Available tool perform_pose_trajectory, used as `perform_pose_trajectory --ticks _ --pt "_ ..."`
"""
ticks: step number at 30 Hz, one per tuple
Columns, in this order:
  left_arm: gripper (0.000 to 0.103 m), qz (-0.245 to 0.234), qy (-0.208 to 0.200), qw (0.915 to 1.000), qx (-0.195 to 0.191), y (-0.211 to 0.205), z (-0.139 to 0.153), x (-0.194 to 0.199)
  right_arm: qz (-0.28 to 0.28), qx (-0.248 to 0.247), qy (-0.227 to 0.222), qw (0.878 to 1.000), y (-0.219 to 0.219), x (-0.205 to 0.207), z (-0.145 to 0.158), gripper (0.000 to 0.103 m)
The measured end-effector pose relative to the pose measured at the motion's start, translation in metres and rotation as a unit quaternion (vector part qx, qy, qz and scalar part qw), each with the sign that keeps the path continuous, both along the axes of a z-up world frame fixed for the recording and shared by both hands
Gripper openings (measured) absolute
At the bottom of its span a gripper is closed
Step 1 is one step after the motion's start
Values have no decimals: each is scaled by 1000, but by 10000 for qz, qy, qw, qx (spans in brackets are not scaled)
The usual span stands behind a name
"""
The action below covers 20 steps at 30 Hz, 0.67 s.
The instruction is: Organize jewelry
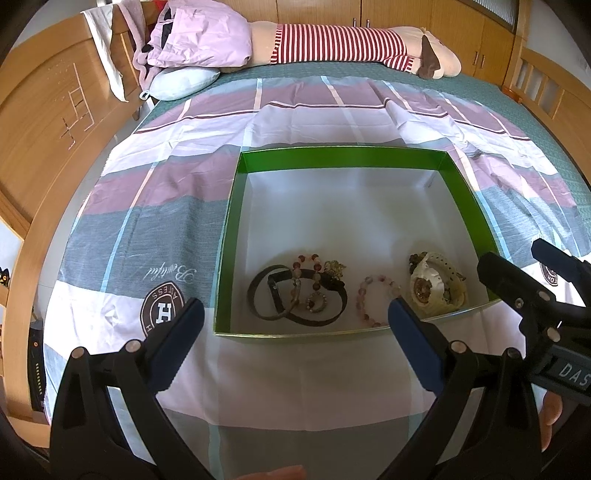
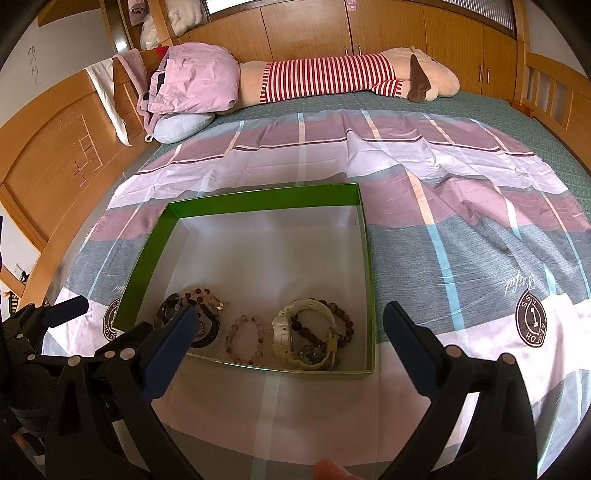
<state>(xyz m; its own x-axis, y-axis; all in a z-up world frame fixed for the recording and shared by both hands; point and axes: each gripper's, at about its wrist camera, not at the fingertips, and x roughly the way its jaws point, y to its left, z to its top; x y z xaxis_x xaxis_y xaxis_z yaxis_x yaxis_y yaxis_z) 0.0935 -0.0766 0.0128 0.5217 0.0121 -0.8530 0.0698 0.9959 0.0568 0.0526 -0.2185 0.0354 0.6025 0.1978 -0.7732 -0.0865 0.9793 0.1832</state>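
A green box (image 1: 229, 236) with a white floor lies on the plaid bedspread; in the right wrist view its rim (image 2: 258, 197) sits left of centre. Along its near wall lie a black band (image 1: 266, 295), a red-and-pink bead bracelet (image 1: 306, 266), a pale pink bead bracelet (image 1: 369, 295) (image 2: 245, 339) and a cream watch (image 1: 432, 284) (image 2: 303, 332) with a dark bead bracelet (image 2: 341, 321). My left gripper (image 1: 293, 314) hangs open just before the box's near wall, holding nothing. My right gripper (image 2: 290, 314) is open too, empty, at the box's near right corner.
A long striped plush toy (image 1: 351, 44) lies across the far side of the bed, beside a pink garment (image 1: 199, 37) and a pale pillow (image 1: 181, 83). A wooden headboard (image 1: 48, 122) stands at the left, wooden cupboards (image 2: 369, 33) behind.
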Motion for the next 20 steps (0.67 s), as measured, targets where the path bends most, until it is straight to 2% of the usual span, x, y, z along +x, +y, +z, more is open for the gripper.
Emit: perform_pose_trajectory --ticks 15,18,20 --pt "101 33 -17 10000 50 -1 -3 -1 16 8 9 10000 1 -1 -2 100" --pt "101 143 -142 9997 158 0 1 -6 -1 8 -11 10000 1 -1 -1 100" --pt "101 297 -423 9980 361 2 9 -21 -150 241 -212 9994 -7 -5 4 100"
